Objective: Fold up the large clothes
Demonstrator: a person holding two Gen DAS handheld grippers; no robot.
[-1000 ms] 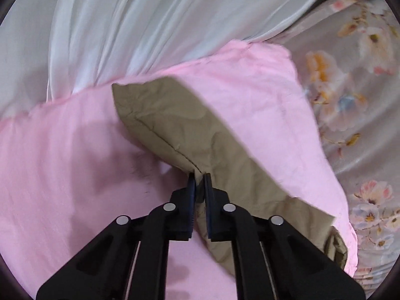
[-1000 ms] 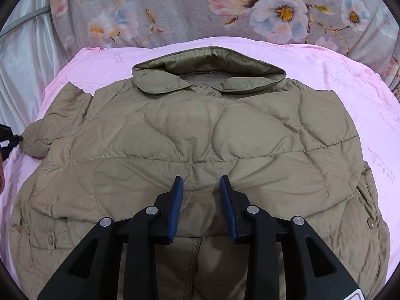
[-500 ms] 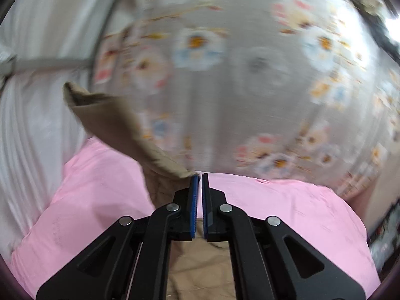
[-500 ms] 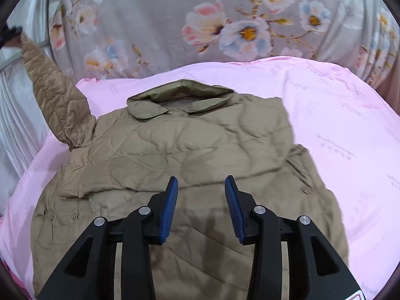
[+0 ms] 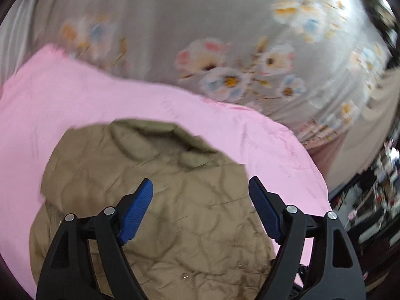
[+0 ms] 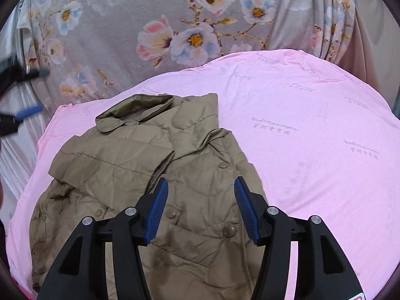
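Observation:
A khaki quilted jacket (image 6: 140, 182) lies on a pink sheet (image 6: 312, 137), collar at the far end. Its left sleeve is folded across the chest and its right side is folded in over the body. The jacket also shows in the left wrist view (image 5: 175, 200), blurred. My right gripper (image 6: 201, 187) is open and empty, hovering above the jacket's lower front. My left gripper (image 5: 200, 192) is wide open and empty above the jacket; it also shows at the left edge of the right wrist view (image 6: 22, 95).
A grey floral curtain (image 6: 195, 25) hangs behind the pink sheet. White fabric (image 6: 17, 150) lies at the left edge. Dark cluttered shelving (image 5: 375, 212) shows at the far right. Bare pink sheet lies to the jacket's right.
My left gripper carried the left sleeve up and over the jacket, let it go and opened wide. My right gripper opened wider. The jacket is now narrower, with both sides folded in.

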